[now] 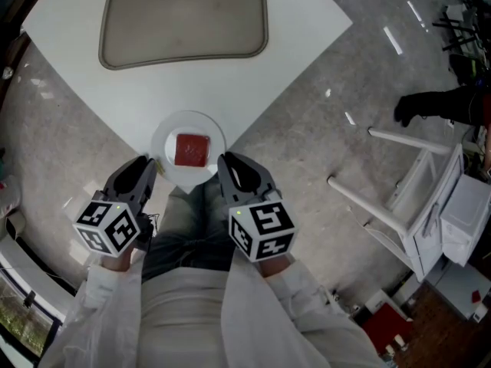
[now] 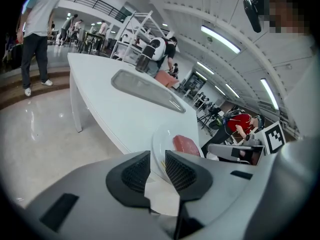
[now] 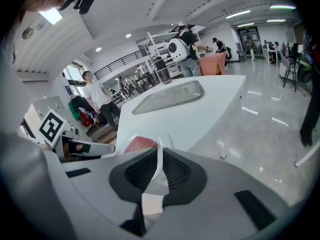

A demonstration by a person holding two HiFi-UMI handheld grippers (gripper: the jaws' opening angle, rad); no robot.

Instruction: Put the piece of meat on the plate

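Keeping the plate (image 1: 162, 139) level is the trick; the meat (image 1: 191, 149) is already on it. Your left gripper (image 1: 147, 164) and right gripper (image 1: 225, 162) each clamp its rim, so move them together.

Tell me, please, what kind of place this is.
Probably a large open hall used as a lab or workshop. A polished stone floor spreads around the white table, long light strips line the high ceiling, and metal racks and several people stand behind.
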